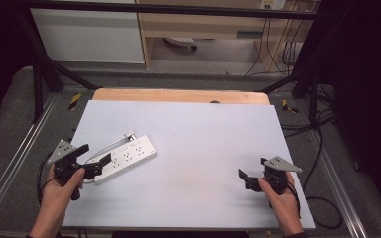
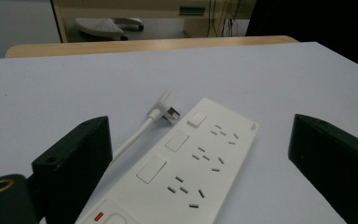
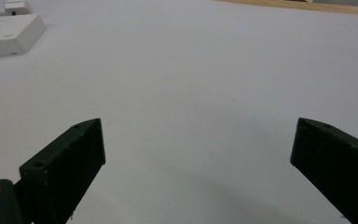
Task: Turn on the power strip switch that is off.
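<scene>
The left gripper (image 1: pixel 93 157) is closing in on the white power strip (image 1: pixel 128 156), so the step in hand looks like the approach before a grasp. Its fingers (image 2: pixel 74 158) stand wide apart, straddling the strip's near end without touching it. The strip lies flat on the counter (image 1: pixel 203 144) at about eight o'clock, its plug (image 2: pixel 168 109) resting just beyond at its eleven o'clock. Next, the fingers likely need to lower and close across the strip's width. The right gripper (image 1: pixel 252 177) hovers at four o'clock, fingers apart, holding nothing.

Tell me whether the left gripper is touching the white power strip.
Apart. In the left gripper view, the left gripper has its jaws spread wide, with bare table visible between each jaw and the power strip.
</scene>
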`<state>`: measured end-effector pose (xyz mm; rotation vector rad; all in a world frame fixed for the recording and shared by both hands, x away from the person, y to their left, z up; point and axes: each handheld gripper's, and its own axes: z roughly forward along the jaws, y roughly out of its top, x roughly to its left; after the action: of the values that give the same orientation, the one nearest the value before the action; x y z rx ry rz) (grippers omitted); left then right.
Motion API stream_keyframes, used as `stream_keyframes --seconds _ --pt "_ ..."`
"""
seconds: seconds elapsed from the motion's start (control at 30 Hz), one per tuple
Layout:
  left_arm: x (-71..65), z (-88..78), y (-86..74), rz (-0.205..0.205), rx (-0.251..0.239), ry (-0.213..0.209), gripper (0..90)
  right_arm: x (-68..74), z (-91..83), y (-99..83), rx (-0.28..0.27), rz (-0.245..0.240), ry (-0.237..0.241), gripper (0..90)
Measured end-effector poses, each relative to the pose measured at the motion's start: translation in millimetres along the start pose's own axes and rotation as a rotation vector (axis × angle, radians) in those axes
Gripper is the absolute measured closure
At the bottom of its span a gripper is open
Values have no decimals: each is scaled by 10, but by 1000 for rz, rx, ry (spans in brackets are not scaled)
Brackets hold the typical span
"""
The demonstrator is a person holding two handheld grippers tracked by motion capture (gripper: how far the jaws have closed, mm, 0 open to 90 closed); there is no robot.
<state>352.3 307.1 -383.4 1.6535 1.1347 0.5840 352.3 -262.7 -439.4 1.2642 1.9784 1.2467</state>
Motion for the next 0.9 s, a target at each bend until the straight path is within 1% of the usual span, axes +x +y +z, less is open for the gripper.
stream_keyframes --seconds 0.03,0.17,0.33,0.47,0.53,0.63,0.8,0.9 --pt "1 -3 5 5 -3 -3 50 0 3 0 1 -1 0 32" --pt "-5 1 33 2 -9 -13 50 3 12 2 6 2 -1 27" --pt "-18 23 71 17 -12 -27 50 1 14 6 8 -4 -7 28" --pt "-38 32 96 23 -18 -39 50 -2 15 8 12 -2 -1 29" --pt "-49 38 117 29 -20 -41 51 -2 18 8 12 -9 2 29" --pt "-61 59 144 34 -25 -44 51 6 18 9 12 -19 5 28" --pt "-82 107 181 36 -25 -52 52 5 16 13 10 -17 9 27" --pt "-106 140 220 47 -26 -54 52 2 19 14 9 -15 11 26"
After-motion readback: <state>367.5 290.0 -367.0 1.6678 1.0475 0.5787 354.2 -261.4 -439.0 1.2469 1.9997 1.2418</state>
